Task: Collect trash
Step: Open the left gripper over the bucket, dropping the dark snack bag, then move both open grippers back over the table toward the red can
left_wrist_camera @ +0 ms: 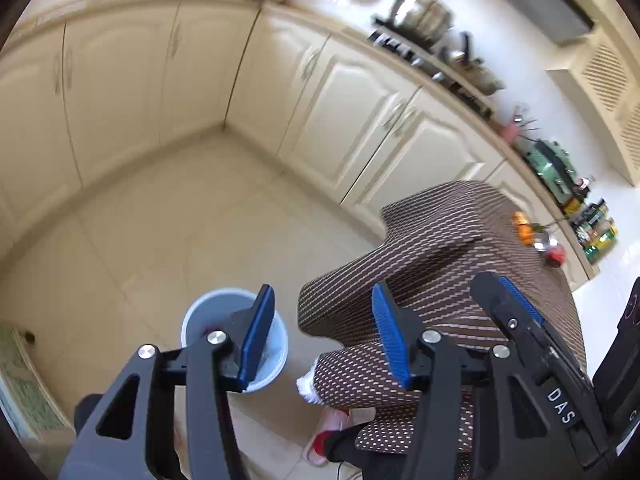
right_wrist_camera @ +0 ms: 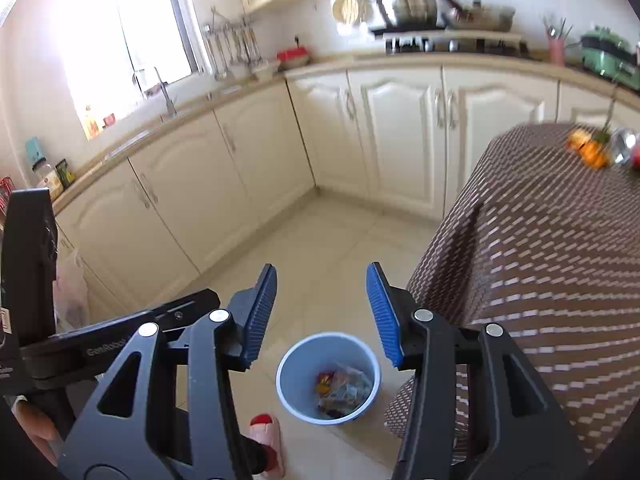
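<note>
A pale blue trash bin (right_wrist_camera: pixel 295 364) stands on the tiled floor beside the table, with several crumpled wrappers (right_wrist_camera: pixel 343 390) lying in its bottom. In the right wrist view my right gripper (right_wrist_camera: pixel 322 270) hangs well above the bin, open, with nothing between its blue pads. The left wrist view shows my left gripper (left_wrist_camera: pixel 322 292) open and empty too, high over the floor. Its left finger (left_wrist_camera: pixel 256 336) covers part of the bin (left_wrist_camera: pixel 212 312).
A table under a brown patterned cloth (right_wrist_camera: pixel 540 240) stands to the right of the bin, with orange items (right_wrist_camera: pixel 588 148) on its far end. Cream cabinets (right_wrist_camera: pixel 392 136) line the corner. A foot in a pink slipper (right_wrist_camera: pixel 266 436) is near the bin. A plastic bag (right_wrist_camera: pixel 70 292) hangs at the left.
</note>
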`<state>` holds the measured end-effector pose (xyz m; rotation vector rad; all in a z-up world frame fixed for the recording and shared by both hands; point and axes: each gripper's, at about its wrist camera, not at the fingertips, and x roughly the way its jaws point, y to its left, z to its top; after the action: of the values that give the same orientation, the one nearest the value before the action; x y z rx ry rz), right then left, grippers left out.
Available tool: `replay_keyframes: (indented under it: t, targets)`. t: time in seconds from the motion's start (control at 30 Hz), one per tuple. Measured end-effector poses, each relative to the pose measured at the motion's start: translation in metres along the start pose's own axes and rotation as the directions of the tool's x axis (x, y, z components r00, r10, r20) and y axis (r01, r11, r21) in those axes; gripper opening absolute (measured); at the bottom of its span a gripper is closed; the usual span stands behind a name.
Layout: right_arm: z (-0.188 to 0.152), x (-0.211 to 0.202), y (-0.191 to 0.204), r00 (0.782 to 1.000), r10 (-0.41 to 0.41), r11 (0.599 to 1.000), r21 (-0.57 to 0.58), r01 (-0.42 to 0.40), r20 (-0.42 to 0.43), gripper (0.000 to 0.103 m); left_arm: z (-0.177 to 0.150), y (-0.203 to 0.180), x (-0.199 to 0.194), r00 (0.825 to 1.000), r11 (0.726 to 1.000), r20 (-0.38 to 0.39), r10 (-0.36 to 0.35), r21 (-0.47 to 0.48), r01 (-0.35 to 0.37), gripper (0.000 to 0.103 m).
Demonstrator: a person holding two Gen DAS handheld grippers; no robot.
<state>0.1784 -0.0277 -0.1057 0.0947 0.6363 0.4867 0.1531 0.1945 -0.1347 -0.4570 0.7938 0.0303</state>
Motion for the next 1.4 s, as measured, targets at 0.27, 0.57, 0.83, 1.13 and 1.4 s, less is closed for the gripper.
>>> replay_keyframes:
  t: [0.27,0.57,0.83,1.13,1.4]
  targets:
    - [0.018,-0.104,-0.018,0.982,-0.060,0.998,0.000,0.061,0.177,0.052,-0.007,-0.083,-0.072,0.986,0.984,0.146,-0.076,0.172,0.050,0.057]
    - [0.019,-0.172,-0.087,0.950,-0.171,0.984,0.101,0.150,0.262,0.052,-0.017,-0.180,-0.068,0.979,0.940,0.094,-0.181,0.310,0.144,0.058]
    - [0.021,-0.192,-0.164,0.917,-0.303,0.947,0.190,0.259,0.262,0.053,-0.008,-0.259,-0.022,0.976,0.892,0.015,-0.217,0.408,0.192,0.058]
    - [0.048,-0.173,-0.252,0.897,-0.398,0.903,0.254,0.347,0.192,0.053,0.015,-0.338,0.047,0.967,0.837,-0.056,-0.250,0.490,0.245,0.058]
    - [0.080,-0.146,-0.308,0.896,-0.422,0.885,0.276,0.375,0.137,0.053,0.034,-0.386,0.107,0.974,0.822,-0.057,-0.220,0.526,0.217,0.058]
